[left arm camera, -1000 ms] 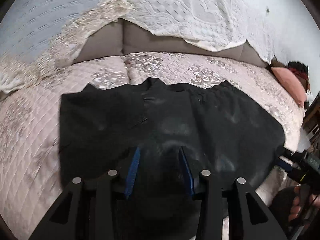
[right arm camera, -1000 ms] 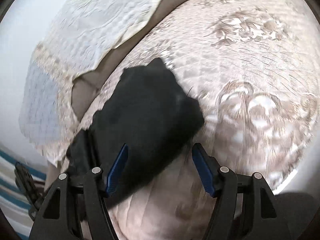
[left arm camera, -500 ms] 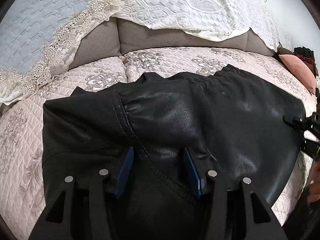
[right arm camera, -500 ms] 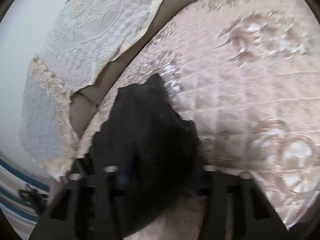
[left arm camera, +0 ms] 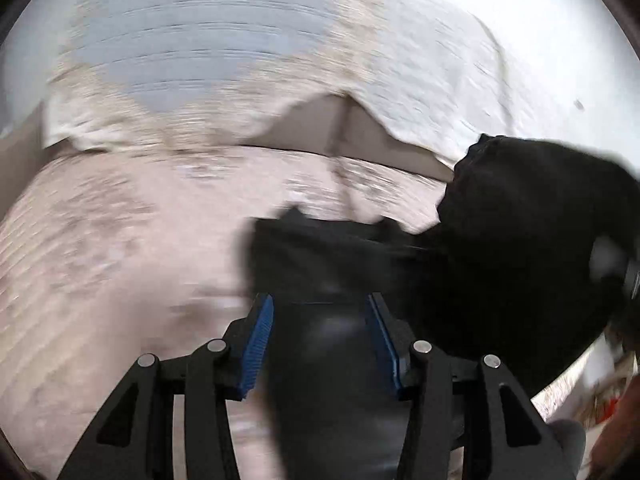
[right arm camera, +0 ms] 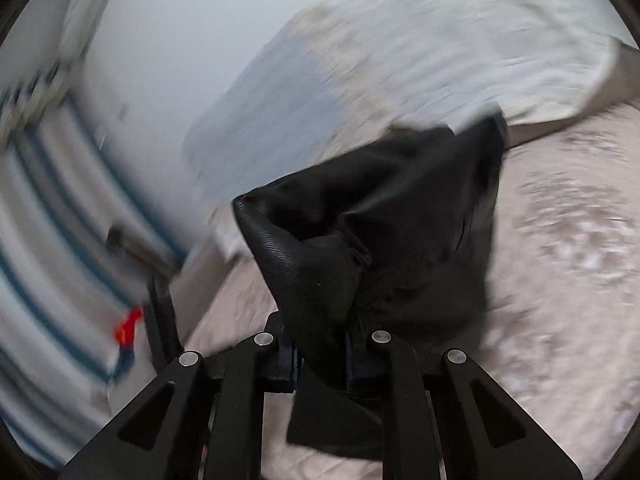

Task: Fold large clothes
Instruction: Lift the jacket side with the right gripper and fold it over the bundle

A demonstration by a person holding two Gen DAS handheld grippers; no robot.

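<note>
Right tool (right arm camera: 318, 354) closing, nearly shut, on bunched edge of black leather garment (right arm camera: 384, 224), lifted off bed. Left tool (left arm camera: 320, 332) half open astride smooth panel; clamping unclear.

Risk: slick leather slips out, fold collapses.

Quilted bed cover (left arm camera: 120, 248); lace throw (left arm camera: 420, 80) far; striped fabric (right arm camera: 48, 216) left.

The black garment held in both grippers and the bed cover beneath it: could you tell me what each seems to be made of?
The black garment looks like leather or a faux-leather fabric: smooth, with a fine pebbled grain and a soft sheen where light catches its fold. Which of the two cannot be told. The bed cover looks like quilted matte textile, pale pink with a woven or printed floral pattern, though blur hides detail.
</note>
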